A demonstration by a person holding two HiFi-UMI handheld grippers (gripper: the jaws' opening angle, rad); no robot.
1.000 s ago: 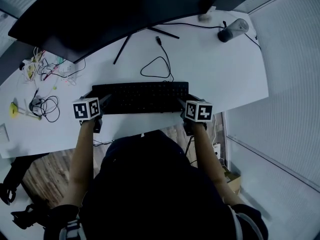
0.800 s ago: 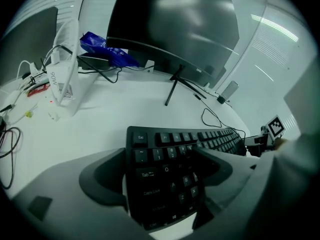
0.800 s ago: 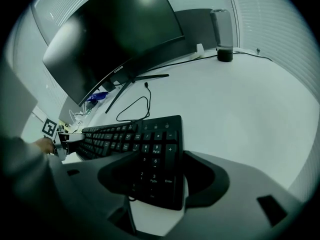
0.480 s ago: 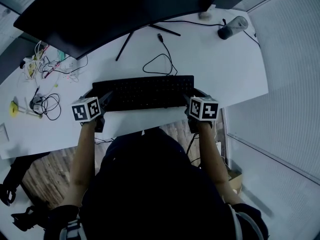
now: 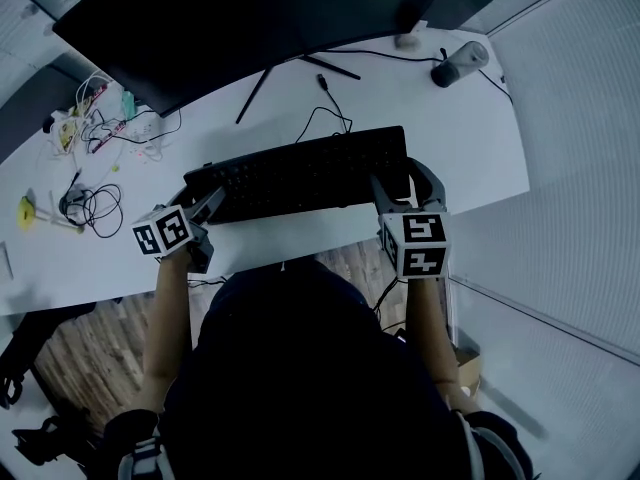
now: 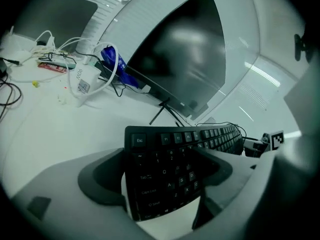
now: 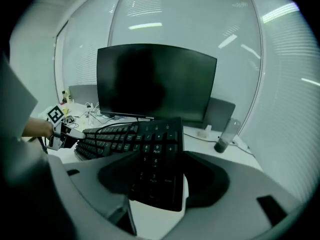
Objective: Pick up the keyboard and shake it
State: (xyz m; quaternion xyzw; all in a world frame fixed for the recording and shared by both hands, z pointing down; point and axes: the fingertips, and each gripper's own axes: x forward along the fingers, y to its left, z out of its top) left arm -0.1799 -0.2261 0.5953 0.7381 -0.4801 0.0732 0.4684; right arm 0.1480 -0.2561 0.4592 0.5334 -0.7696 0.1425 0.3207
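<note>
1. Your keyboard had tilted since half a second ago, its right end swinging nearer the monitor.
2. Your left gripper clamped its left end.
3. Your right gripper clamped its right end.
4. The keyboard sat just in front of the monitor.

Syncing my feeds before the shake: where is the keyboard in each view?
Head view: keyboard centre, tilted, its right end farther up the picture.
Left gripper view: keyboard lower centre, Esc end nearest, running off to the right.
Right gripper view: keyboard lower centre, number-pad end nearest, running off left.
Shared landmark: the dark monitor, behind the keyboard in all three.
</note>
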